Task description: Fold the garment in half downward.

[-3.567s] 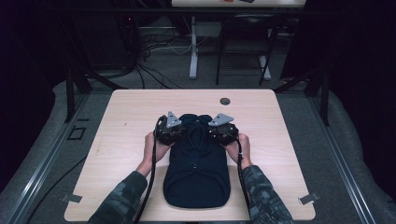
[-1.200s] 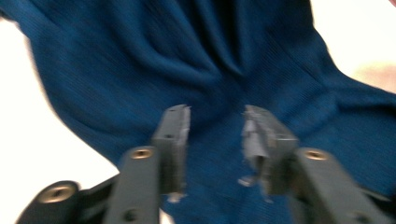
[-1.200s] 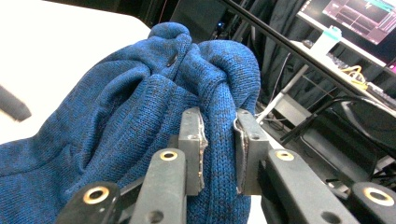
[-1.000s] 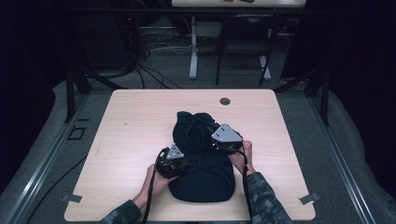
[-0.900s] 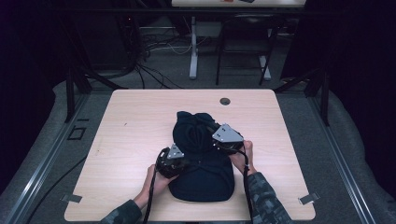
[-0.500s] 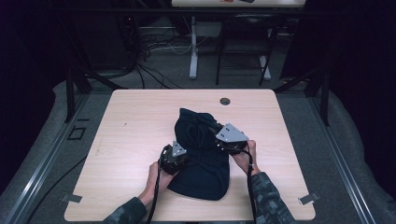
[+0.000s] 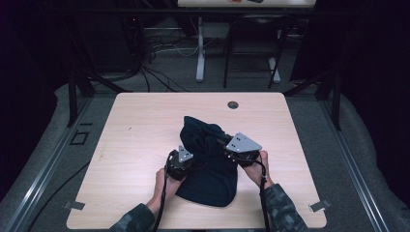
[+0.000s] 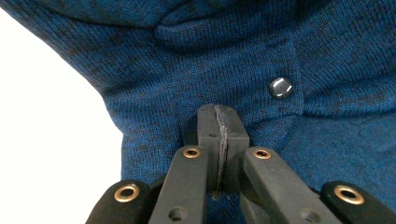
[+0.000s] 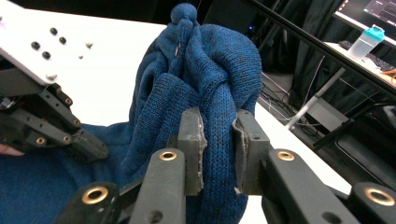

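Note:
A dark blue knit garment [image 7: 209, 170] lies bunched and slanted in the middle of the light wooden table [image 7: 135, 140]. My left gripper [image 7: 180, 162] sits at its left edge. In the left gripper view that gripper [image 8: 218, 116] is shut on a thin layer of the knit [image 8: 154, 70], just below a metal snap button [image 8: 281, 87]. My right gripper [image 7: 241, 147] is at the garment's right side. It [image 9: 217, 126] is shut on a thick rolled fold of the knit [image 9: 210, 60], which stands up above the jaws. The left gripper [image 9: 42, 116] shows beside it.
A round cable hole [image 7: 233, 104] sits near the table's far edge. Bare tabletop lies left and right of the garment. Behind the table are desk legs [image 7: 199, 48] and floor cables. A bottle [image 9: 368, 41] stands on another desk.
Both grippers came from the garment's far end toward the near side. Over the last second the right gripper shifted right, and the garment bunched up and turned slantwise.

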The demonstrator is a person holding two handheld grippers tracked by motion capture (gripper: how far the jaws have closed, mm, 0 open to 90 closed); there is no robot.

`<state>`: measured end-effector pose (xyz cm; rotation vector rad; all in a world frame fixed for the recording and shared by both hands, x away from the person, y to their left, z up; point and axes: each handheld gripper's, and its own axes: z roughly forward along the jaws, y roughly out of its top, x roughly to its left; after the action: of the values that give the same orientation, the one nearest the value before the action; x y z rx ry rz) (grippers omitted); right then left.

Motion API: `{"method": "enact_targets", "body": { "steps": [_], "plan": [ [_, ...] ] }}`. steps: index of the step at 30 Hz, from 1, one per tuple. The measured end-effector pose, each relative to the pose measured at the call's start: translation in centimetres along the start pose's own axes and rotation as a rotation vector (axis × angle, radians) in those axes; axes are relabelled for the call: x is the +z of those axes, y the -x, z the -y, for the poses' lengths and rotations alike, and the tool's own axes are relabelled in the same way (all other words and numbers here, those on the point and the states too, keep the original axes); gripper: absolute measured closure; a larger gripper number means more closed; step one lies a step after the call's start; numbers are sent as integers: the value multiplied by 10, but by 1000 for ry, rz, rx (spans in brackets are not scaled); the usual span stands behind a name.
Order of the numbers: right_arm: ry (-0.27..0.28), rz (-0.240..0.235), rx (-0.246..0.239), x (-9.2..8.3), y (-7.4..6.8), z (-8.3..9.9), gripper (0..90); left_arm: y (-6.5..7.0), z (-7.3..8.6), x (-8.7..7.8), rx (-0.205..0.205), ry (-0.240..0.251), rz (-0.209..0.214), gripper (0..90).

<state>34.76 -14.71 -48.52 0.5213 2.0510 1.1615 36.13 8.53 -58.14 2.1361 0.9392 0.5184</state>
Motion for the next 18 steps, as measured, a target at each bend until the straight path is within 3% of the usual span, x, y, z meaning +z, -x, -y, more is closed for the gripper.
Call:
{"method": "enact_targets", "body": {
  "steps": [5,10,15,18],
  "plan": [
    [-21,10,17,2,5,4,751,3,-5,8,-35,16,-19,900],
    [-24,1,37,0,7,9,751,-4,-4,2,-74,31,23,888],
    [-16,2,26,-4,4,10,750,-6,-7,-17,-63,79,42,888],
    [-8,5,15,-7,1,12,751,-4,-3,-22,-50,45,110,823]
  ]
}}
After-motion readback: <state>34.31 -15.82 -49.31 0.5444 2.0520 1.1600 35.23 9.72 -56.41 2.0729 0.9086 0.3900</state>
